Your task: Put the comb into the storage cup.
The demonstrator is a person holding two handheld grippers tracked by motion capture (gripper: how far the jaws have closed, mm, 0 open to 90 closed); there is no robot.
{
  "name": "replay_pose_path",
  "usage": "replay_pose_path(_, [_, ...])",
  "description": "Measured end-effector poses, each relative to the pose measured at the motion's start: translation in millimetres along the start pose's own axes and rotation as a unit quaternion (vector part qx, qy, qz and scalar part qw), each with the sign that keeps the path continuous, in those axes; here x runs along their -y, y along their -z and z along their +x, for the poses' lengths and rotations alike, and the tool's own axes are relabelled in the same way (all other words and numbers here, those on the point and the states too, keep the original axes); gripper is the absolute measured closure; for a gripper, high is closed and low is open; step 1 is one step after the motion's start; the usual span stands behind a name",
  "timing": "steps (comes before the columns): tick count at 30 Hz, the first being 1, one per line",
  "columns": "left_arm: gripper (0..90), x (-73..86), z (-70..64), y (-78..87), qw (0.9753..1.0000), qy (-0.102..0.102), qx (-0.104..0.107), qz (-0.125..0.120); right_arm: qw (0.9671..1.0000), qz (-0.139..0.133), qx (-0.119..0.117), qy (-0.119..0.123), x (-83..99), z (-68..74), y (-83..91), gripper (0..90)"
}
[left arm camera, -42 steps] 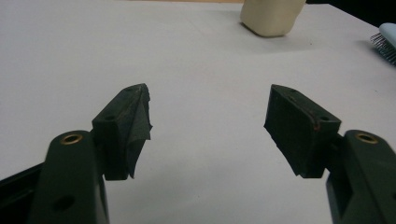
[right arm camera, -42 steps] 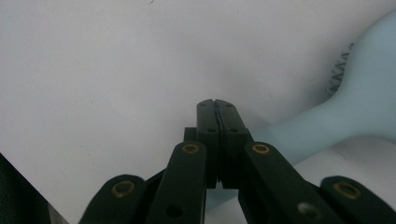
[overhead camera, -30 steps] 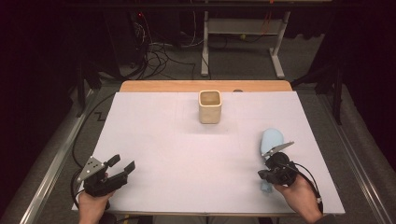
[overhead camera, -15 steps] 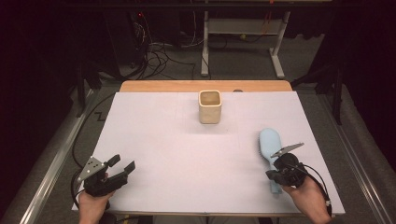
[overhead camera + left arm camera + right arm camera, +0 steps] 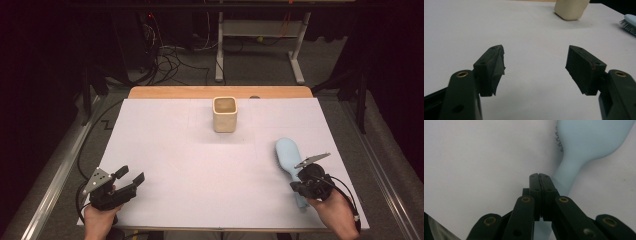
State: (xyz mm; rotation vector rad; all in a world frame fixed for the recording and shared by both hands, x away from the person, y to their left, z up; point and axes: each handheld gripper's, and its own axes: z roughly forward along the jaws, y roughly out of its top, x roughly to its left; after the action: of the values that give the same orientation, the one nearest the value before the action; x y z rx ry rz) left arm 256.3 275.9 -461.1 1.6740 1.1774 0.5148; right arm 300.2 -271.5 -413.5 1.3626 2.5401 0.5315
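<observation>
A light blue hairbrush (image 5: 287, 154) lies bristles-down on the white table at the right, its handle pointing toward the near edge. My right gripper (image 5: 296, 186) hovers over that handle. In the right gripper view the gripper (image 5: 539, 176) is shut with its jaws pressed flat together and nothing between them, and the hairbrush (image 5: 589, 140) runs underneath and ahead. My left gripper (image 5: 131, 175) rests near the front left corner. It is open (image 5: 535, 58) and holds nothing, with bare table between its pads.
A cream square cup (image 5: 224, 114) stands upright at the back centre, seen far ahead as the cup (image 5: 571, 10) in the left gripper view, with the hairbrush bristles (image 5: 629, 23) at that view's right edge. The white sheet (image 5: 190, 165) covers the table, with a wooden strip (image 5: 220, 92) along the far edge.
My right gripper has drifted a little to the right and toward the near edge, and the brush handle has swung slightly right with it. The left gripper has stayed still.
</observation>
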Motion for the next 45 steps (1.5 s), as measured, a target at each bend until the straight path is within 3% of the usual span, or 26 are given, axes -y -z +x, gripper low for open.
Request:
replay_pose_path(16, [31.8,-0.3,-0.3,0.7,1.0,0.0,-0.001,-0.002,0.9993,-0.037,-0.001,-0.011,-0.6,-0.2,6.6,87.1])
replay_pose_path(24, [31.7,-0.4,-1.2,1.2,1.0,-0.004,-0.002,-0.003,0.9976,-0.059,0.024,-0.026,-7.2,-2.2,10.3,71.8])
replay_pose_path(30, [31.8,-0.4,-0.4,0.7,1.0,-0.003,-0.001,-0.003,0.9975,-0.036,0.038,-0.048,-8.8,-8.1,2.6,63.5])
replay_pose_path(45, [32.4,-1.0,-1.4,0.8,1.0,-0.009,0.001,-0.003,0.996,-0.019,0.05,-0.072,-16.6,-17.0,-12.4,58.5])
